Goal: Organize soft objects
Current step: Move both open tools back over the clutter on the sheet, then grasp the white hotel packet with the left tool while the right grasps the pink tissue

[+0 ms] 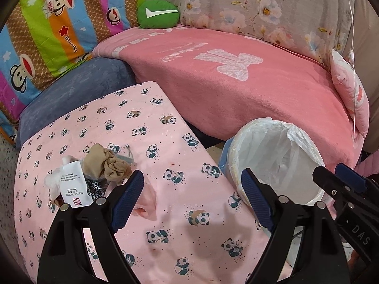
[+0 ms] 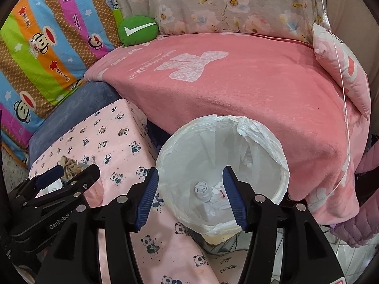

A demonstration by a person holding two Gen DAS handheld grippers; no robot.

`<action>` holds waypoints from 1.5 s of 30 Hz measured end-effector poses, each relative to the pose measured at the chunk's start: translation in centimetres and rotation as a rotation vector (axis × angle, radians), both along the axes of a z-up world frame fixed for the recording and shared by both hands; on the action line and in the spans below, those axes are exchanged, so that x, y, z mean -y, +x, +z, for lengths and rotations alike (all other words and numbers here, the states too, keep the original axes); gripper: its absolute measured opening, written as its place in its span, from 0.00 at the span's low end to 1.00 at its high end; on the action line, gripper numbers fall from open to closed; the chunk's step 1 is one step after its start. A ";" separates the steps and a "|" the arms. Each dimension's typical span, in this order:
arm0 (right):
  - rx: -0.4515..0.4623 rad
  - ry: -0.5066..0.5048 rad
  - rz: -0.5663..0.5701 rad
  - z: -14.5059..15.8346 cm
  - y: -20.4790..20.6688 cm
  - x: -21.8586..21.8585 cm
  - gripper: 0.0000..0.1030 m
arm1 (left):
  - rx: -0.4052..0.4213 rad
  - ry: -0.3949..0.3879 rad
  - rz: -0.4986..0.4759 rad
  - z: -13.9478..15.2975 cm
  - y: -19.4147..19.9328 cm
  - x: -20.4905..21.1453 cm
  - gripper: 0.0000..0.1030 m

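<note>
A small pile of soft things lies on the panda-print pink cover (image 1: 165, 139): beige stockings (image 1: 107, 165), a white labelled packet (image 1: 72, 185) and crumpled white tissue (image 1: 53, 182). A loose pink cloth (image 1: 148, 204) lies beside the left finger. My left gripper (image 1: 191, 198) hovers open just right of the pile, with nothing between its fingers. My right gripper (image 2: 190, 198) stands open over the white-lined bin (image 2: 281, 172). Inside the bin rest crumpled white items (image 2: 207, 194). Each gripper shows in the other's view: the right gripper (image 1: 329, 172) and the left gripper (image 2: 78, 169).
A pink blanket (image 1: 236, 87) covers the sofa seat behind the bin (image 1: 303, 151). A green cushion with a white tick (image 1: 158, 14), a striped monkey quilt (image 1: 47, 37), a floral cover (image 1: 260, 7) and a small pink pillow (image 1: 350, 94) ring it. A blue cushion (image 1: 78, 90) sits at left.
</note>
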State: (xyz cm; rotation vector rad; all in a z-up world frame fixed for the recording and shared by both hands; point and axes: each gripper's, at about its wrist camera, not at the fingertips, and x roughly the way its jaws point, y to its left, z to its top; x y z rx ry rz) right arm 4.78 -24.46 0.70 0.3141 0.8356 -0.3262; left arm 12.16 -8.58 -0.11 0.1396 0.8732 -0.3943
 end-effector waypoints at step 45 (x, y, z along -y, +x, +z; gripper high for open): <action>-0.139 0.039 0.298 -6.0 6.9 -15.8 0.56 | -0.151 0.064 0.346 -7.7 3.3 -18.1 0.87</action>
